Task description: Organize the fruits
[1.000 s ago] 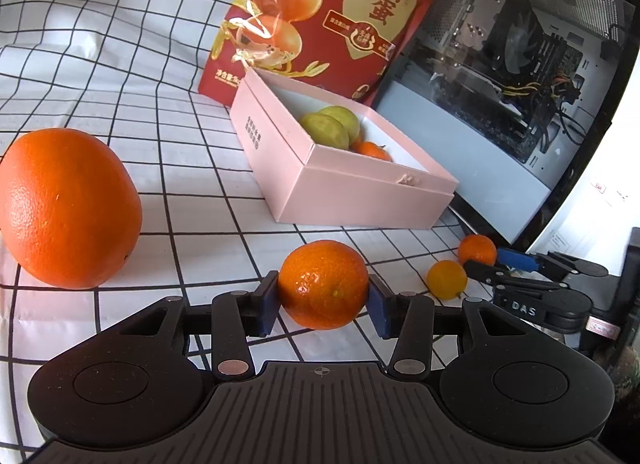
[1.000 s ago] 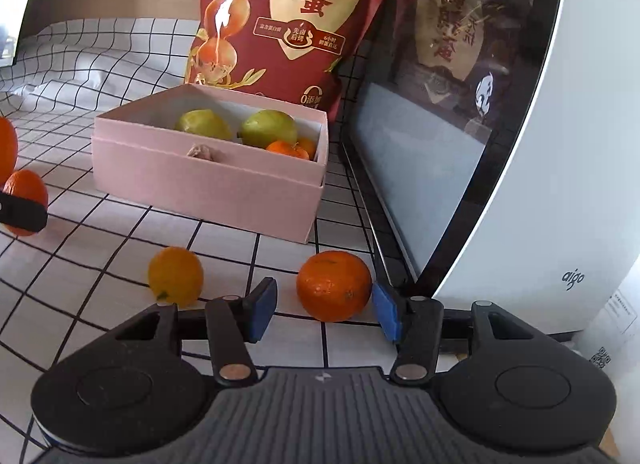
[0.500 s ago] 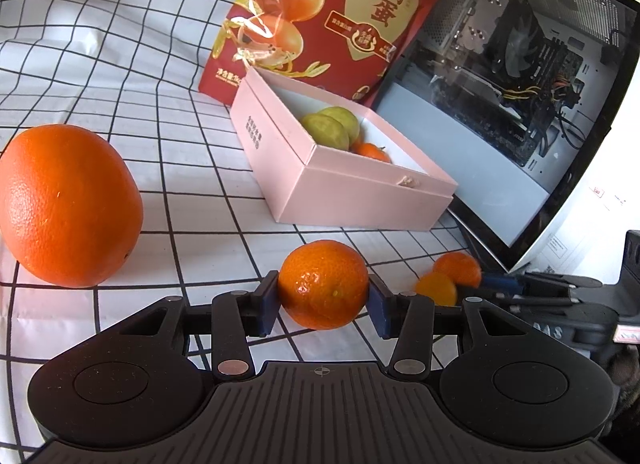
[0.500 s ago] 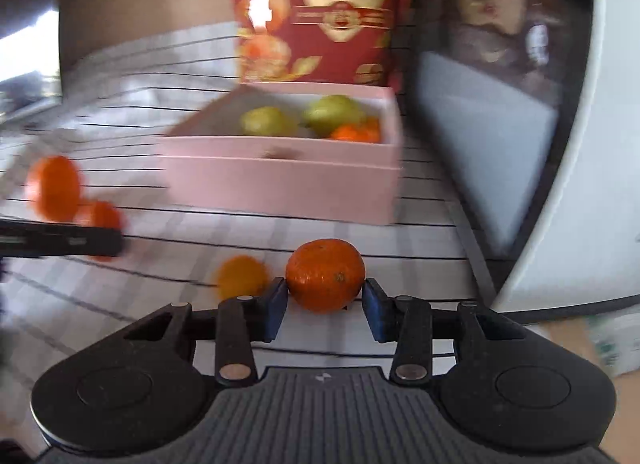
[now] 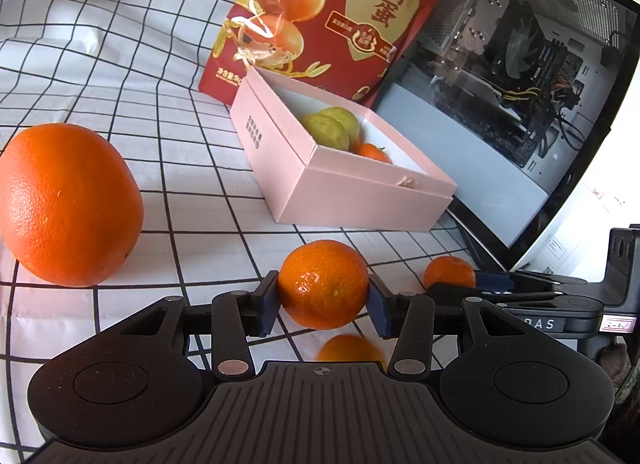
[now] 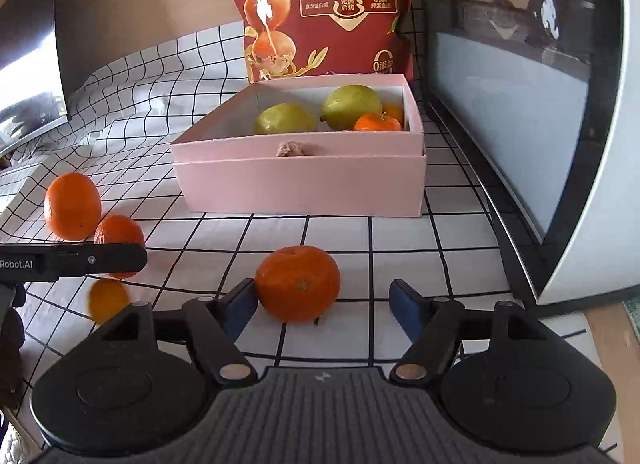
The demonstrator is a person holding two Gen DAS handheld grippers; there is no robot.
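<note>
My left gripper [image 5: 323,302] is shut on a mandarin [image 5: 323,284] just above the checked cloth; the right wrist view shows that same mandarin [image 6: 118,230] behind the left gripper's finger [image 6: 72,260]. The jaws of my right gripper [image 6: 324,310] are opening. Between them a second mandarin [image 6: 298,284] rests on the cloth, close to the left pad and well apart from the right one. The pink box [image 6: 300,180] behind holds two green fruits [image 6: 352,106] and small mandarins [image 6: 376,122]. A large orange [image 5: 68,204] sits at the left.
A small yellow-orange fruit [image 6: 108,300], blurred, lies on the cloth under the left gripper. A red snack bag [image 5: 332,12] stands behind the box. A white computer case [image 6: 580,124] with a glass side walls off the right.
The right gripper narrowed around its mandarin, then opened wide, and its view rolled. The small yellow-orange fruit rolled from beside the right gripper to under the left one. The left gripper held still.
</note>
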